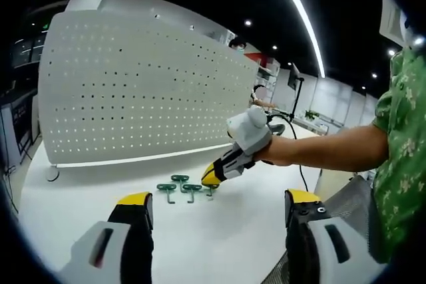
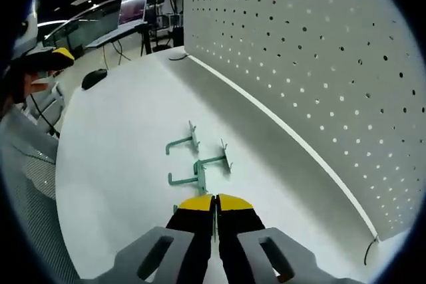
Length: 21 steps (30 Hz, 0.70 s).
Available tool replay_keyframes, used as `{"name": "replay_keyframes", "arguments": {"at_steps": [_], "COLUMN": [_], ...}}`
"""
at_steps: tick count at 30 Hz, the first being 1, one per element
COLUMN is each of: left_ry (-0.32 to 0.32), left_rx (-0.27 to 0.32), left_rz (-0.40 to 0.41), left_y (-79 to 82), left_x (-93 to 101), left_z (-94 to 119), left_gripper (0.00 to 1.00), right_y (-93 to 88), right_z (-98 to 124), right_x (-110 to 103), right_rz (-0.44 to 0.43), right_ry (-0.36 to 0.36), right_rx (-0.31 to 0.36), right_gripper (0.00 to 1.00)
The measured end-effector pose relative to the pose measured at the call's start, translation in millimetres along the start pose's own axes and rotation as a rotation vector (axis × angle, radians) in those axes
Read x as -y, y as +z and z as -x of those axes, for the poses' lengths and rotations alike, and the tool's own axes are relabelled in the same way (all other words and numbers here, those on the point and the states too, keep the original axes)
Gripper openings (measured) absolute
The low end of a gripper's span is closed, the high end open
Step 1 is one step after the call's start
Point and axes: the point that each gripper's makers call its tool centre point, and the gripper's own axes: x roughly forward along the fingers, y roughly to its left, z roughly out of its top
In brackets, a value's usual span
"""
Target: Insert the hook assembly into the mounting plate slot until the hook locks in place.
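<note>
Your right gripper (image 2: 215,201) has its fingers pressed together low over the white surface (image 2: 113,164), right at the nearest green hook (image 2: 186,179). A thin green edge shows at the tips, but I cannot tell whether they actually pinch it. If the hold is only on an edge, the hook could slip or twist as you lift, and then it would meet the holes crooked and not lock. Your left gripper (image 1: 216,204) hangs back with its fingers spread wide, holding nothing.

Count, near to far: three hooks clearly visible in the right gripper view, perhaps a fourth under the tips; they lie close together near the foot of one white pegboard (image 2: 313,64).
</note>
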Motion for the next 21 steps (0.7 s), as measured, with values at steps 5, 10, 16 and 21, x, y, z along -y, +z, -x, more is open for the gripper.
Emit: {"name": "replay_keyframes", "arguments": {"at_steps": [5, 10, 16, 21], "left_ry": [-0.005, -0.007, -0.010, -0.009], "left_rx": [-0.004, -0.002, -0.004, -0.003], "left_rz": [-0.001, -0.003, -0.005, -0.004], "left_y": [0.0, 1.6, 2.0, 2.0], "left_x": [1.6, 2.6, 3.5, 4.2], "left_z": [-2.4, -3.8, -3.3, -3.2], "left_gripper": [0.82, 0.82, 0.81, 0.81], "right_y": [7.3, 9.6, 5.7, 10.0], "right_z": [6.6, 9.9, 9.6, 14.1], "right_x": [-1.4, -2.0, -1.5, -3.2], "right_rz": [-0.002, -0.009, -0.026, -0.028], "right_ry": [-0.004, -0.007, -0.009, -0.011], "right_rx": [0.031, 0.050, 0.051, 0.065], "right_gripper": [0.00, 0.00, 0.00, 0.00]}}
